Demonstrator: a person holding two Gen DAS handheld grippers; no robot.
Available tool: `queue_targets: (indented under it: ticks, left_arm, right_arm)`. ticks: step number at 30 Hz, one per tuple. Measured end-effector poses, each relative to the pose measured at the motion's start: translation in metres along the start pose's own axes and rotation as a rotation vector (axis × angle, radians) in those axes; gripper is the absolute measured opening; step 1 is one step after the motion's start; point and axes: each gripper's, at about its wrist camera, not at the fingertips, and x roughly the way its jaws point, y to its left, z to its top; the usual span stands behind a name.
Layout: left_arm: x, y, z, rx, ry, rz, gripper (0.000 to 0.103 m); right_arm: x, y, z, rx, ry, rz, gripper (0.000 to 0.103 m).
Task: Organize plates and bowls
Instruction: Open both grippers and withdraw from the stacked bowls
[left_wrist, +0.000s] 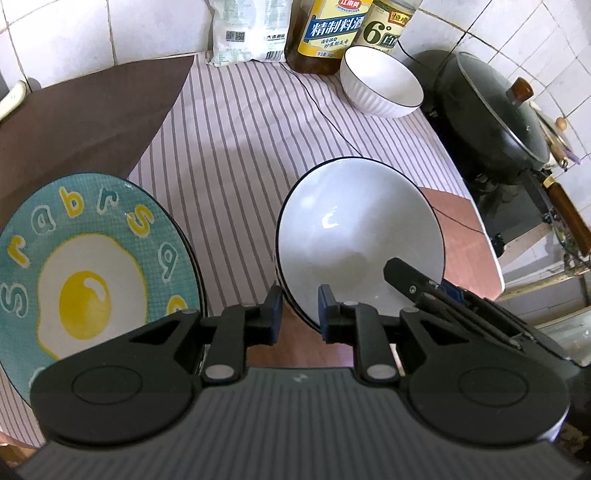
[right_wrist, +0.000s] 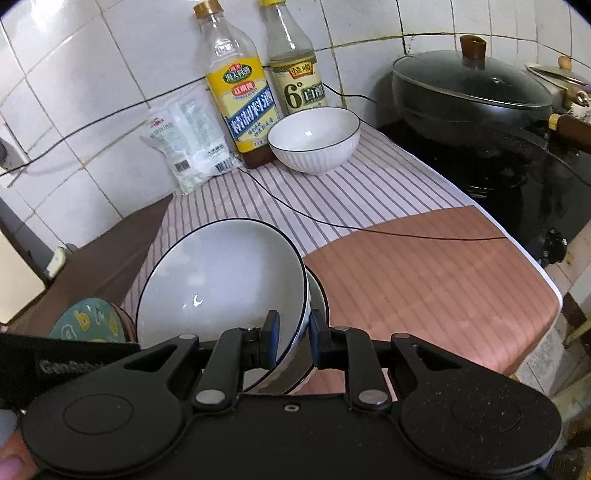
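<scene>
A white bowl with a dark rim is tilted up off the cloth, nested against a second like bowl behind it. My left gripper is shut on the near left part of the rim. My right gripper is shut on the right part of the rim. In the left wrist view one of the right gripper's fingers reaches inside the bowl. A teal fried-egg plate tops a small stack to the left. A third white bowl stands upright by the bottles.
Two sauce bottles and a white bag line the tiled wall. A lidded black wok sits on the stove at right. A thin black cable crosses the striped cloth. A brown mat lies at left.
</scene>
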Motion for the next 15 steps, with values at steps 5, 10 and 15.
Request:
queue_targets:
  ticks: [5,10,15]
  left_arm:
    - [-0.010,0.005,0.002,-0.028,0.019,-0.056,0.026]
    - [-0.021,0.009,0.005,-0.033,0.033,-0.113,0.029]
    - [-0.038,0.010,0.008,-0.016,-0.004,-0.101,0.031]
  right_arm:
    - [-0.010,-0.002,0.001,-0.067,-0.023,0.051,0.032]
    - [-0.023,-0.005,0.002,-0.159,-0.013,0.096,0.041]
    - [-0.041,-0.010,0.008,-0.208,-0.023,0.152,0.043]
